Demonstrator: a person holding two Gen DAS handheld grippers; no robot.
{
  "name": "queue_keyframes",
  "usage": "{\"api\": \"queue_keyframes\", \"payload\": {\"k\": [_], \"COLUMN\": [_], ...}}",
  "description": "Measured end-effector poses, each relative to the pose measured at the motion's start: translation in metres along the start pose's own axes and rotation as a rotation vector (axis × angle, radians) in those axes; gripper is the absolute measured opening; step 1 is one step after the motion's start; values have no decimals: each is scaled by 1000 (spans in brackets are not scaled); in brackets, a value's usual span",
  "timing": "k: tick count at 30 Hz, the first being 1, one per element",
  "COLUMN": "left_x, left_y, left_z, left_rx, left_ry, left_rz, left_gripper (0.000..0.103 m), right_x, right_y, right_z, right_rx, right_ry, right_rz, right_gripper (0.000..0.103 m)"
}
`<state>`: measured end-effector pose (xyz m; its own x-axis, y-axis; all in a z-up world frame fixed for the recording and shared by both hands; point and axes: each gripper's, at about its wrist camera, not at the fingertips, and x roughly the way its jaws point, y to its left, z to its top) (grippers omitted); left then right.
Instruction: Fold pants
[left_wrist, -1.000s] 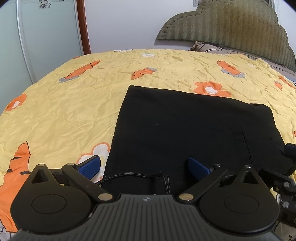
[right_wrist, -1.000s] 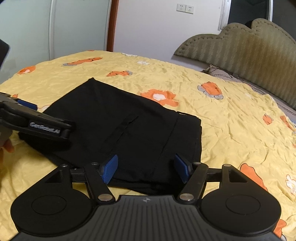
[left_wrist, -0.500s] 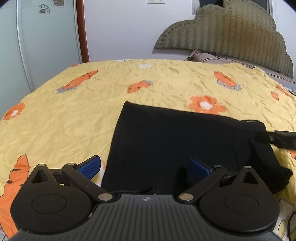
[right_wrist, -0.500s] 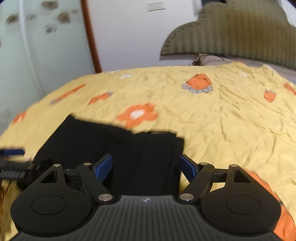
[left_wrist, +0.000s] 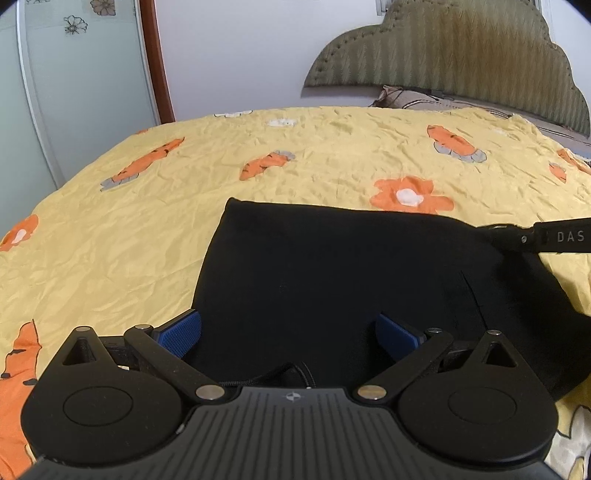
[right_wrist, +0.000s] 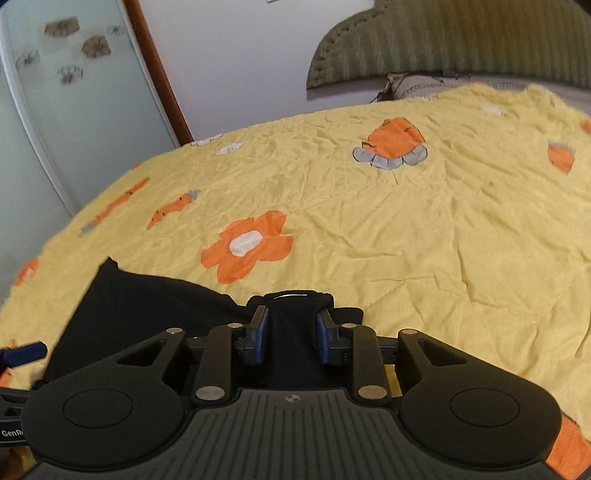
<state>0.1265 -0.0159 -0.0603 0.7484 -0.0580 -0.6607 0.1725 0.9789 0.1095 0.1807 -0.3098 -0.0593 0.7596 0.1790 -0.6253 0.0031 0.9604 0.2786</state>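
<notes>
Right wrist view: pants (right_wrist: 147, 306) bunched between closing right gripper (right_wrist: 291, 341) fingers (right_wrist: 260, 338)

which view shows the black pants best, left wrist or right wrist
The left wrist view. There the pants fill the middle of the picture, with the far edge and left edge clear against the yellow bedspread. The right wrist view shows only one end of them, bunched between the closing right gripper.
</notes>
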Motion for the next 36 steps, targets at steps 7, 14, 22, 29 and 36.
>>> {"api": "queue_keyframes", "payload": {"k": [7,14,22,29,36], "left_x": [0,-11,-19,-23,-27], "left_y": [8,8,8,12,14], "left_z": [-4,-9,-16,-22,-25], "left_rx": [-24,-37,-44,-51,-72], "left_ry": [24,5,6,9,-13], "left_rz": [-17,-24,-38,-34,-22], "left_gripper": [103,102,102,102,102], "right_x": [-46,-58,-76,-85,-90], "right_y": [48,58,91,95,94], "right_z": [-29,-42,-76,-80,-87], "right_rx": [-184,-183,-259,-243,-238], "right_ry": [-18,-52,-12,-24,-32], "right_rz": [14,-43,5,-1,12], "right_gripper": [44,50,50,51,51]}}
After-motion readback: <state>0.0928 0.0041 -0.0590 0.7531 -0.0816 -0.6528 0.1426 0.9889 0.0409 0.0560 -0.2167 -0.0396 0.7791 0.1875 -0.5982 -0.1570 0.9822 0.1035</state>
